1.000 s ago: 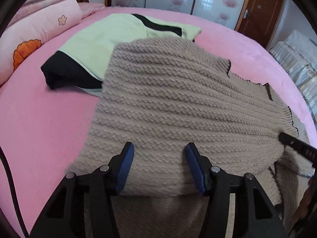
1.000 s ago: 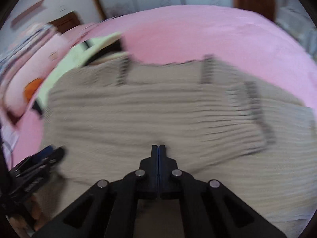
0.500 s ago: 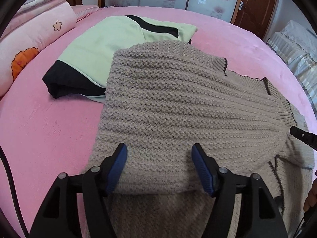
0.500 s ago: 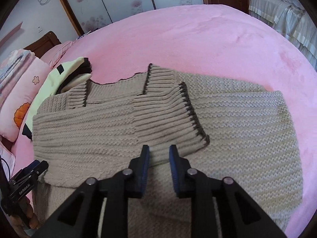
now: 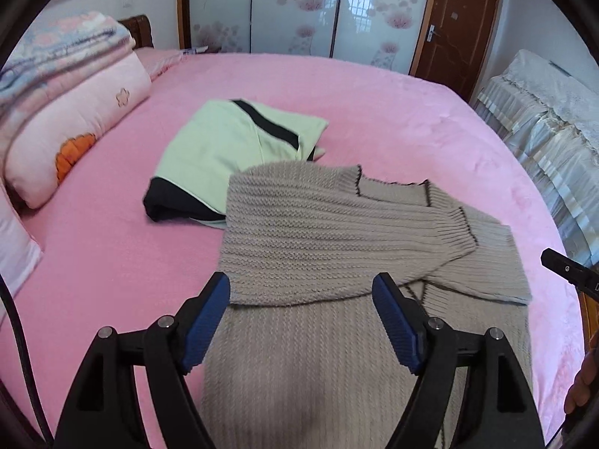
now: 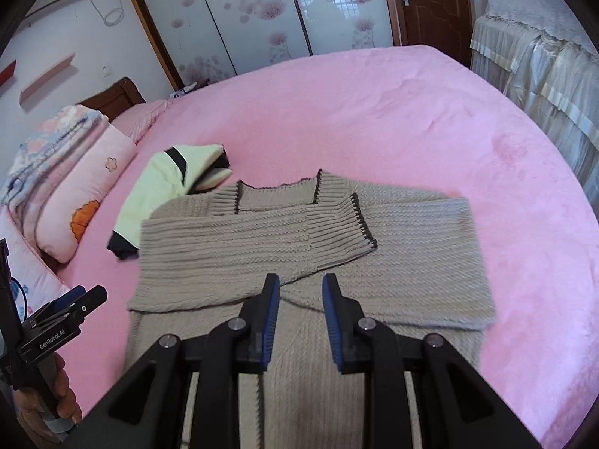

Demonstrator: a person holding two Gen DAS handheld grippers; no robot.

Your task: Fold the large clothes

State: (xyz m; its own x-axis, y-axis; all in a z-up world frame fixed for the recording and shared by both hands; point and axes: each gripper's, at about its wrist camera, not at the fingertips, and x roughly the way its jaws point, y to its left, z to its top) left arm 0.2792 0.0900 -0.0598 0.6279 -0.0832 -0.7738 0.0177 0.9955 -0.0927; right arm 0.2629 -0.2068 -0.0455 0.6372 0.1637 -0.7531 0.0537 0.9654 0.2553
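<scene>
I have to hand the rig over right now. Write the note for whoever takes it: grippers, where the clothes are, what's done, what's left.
Left gripper: jaws opening, nothing between them, above the sweater.
Right gripper: slightly open, empty, also above the sweater.
Sweater: flat on the pink bed, both sleeves folded across the chest, the ribbed cuff on top.
Green garment: already folded, lying beyond the sweater, partly under its far-left corner.
Done: sleeves in.
Left: fold the sweater's body, probably hem up towards the collar, then set it aside.
</scene>
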